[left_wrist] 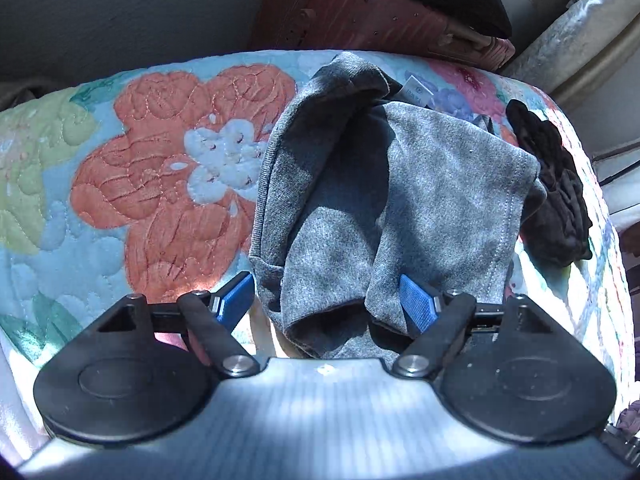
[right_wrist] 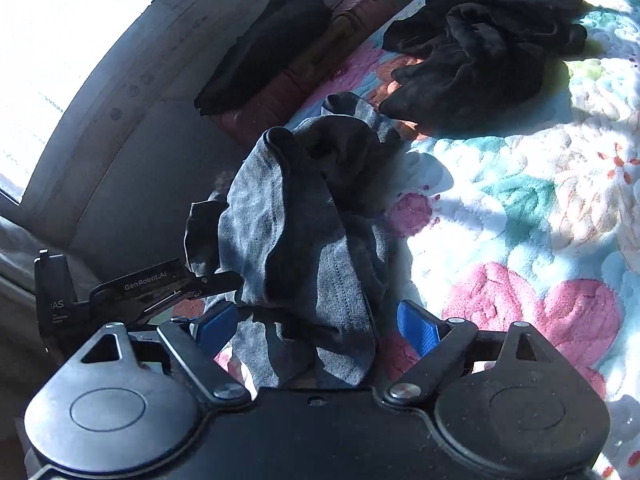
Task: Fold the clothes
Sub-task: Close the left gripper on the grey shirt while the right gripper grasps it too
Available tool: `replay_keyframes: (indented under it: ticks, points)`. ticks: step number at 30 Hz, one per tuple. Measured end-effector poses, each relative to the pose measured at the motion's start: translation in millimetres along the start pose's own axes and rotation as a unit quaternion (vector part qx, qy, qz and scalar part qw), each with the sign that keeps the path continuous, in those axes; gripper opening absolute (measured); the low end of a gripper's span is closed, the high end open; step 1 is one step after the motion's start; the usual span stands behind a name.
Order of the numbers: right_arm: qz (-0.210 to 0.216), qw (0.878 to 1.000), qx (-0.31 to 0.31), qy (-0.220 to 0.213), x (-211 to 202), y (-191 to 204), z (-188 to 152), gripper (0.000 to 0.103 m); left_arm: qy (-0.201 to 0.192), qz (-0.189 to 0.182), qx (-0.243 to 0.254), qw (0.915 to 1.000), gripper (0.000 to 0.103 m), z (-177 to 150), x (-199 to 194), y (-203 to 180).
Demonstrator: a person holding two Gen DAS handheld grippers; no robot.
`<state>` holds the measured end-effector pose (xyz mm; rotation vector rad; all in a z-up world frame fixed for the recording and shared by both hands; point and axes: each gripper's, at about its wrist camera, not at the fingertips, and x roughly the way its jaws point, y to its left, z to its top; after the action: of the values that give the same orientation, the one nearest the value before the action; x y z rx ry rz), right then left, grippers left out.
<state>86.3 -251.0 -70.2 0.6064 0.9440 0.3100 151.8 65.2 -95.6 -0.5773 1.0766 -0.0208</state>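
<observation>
Seen from the left wrist, the left hand-held gripper [left_wrist: 328,302] stands with its blue-padded fingers [left_wrist: 416,304] spread apart around the near edge of a crumpled grey knit garment [left_wrist: 400,200], which lies on a floral quilted bedspread [left_wrist: 168,184] beside a bunched black cloth [left_wrist: 556,200]. From the right wrist, the right hand-held gripper [right_wrist: 318,328] is likewise spread wide, the grey garment heaped between its fingers without being pinched, near the bed's edge. The black cloth lies farther up the quilt, and a folded dark item [right_wrist: 264,52] rests on a reddish-brown case [right_wrist: 320,64] beyond the bed.
</observation>
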Motion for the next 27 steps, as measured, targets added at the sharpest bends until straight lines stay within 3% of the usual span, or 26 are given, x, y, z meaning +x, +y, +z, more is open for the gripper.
replay_keyframes:
  ticks: [5,8,10,11,12,14,15,16,19,21,23,26,27]
  points:
    - [-0.009,0.999,0.050,-0.015,22.6,-24.6,6.1,0.090,0.003,-0.052,-0.081,0.9953,0.096,5.0,12.9,20.0]
    - [-0.019,0.997,0.060,-0.036,36.9,-27.2,9.5,0.092,0.006,-0.047,-0.076,0.9959,0.098,4.2,21.7,17.8]
    - [-0.024,0.996,0.060,-0.055,45.6,-23.0,10.4,0.092,0.002,-0.032,-0.037,0.9988,0.097,2.8,23.8,6.5]
    - [-0.022,0.996,0.058,-0.058,50.1,-17.6,10.0,0.092,-0.003,-0.028,-0.016,0.9995,0.083,1.2,22.9,0.6]
    - [-0.019,0.997,0.053,-0.055,55.8,-11.7,9.6,0.090,-0.004,-0.031,-0.002,0.9995,0.060,0.3,21.6,-3.5]
    - [-0.005,0.998,0.049,-0.036,69.0,-0.9,6.8,0.074,-0.006,-0.039,0.016,0.9991,0.051,0.4,19.0,-7.6]
    - [0.004,0.999,0.048,-0.026,74.1,3.8,4.2,0.059,-0.007,-0.043,0.020,0.9988,0.045,1.8,17.7,-7.0]
    - [0.012,0.999,0.046,-0.023,77.0,8.4,0.6,0.040,-0.005,-0.050,0.018,0.9986,0.044,3.0,17.7,-4.3]
    - [0.029,0.999,0.039,-0.022,79.9,19.9,-9.4,0.026,0.003,-0.070,0.004,0.9976,0.043,5.6,20.2,5.4]
    - [0.029,0.999,0.028,-0.019,78.0,24.2,-12.6,0.024,0.011,-0.082,-0.022,0.9963,0.054,6.2,25.2,12.3]
    - [0.016,0.999,0.023,-0.015,76.6,25.3,-12.9,0.024,0.017,-0.103,-0.067,0.9923,0.058,7.8,30.7,21.9]
    - [0.014,0.998,0.061,-0.012,76.9,16.8,-11.1,0.030,0.015,-0.099,-0.043,0.9941,0.055,5.6,31.5,16.5]
    - [0.016,0.997,0.075,-0.011,77.8,13.5,-11.1,0.033,0.012,-0.093,-0.027,0.9953,0.048,3.8,31.0,12.7]
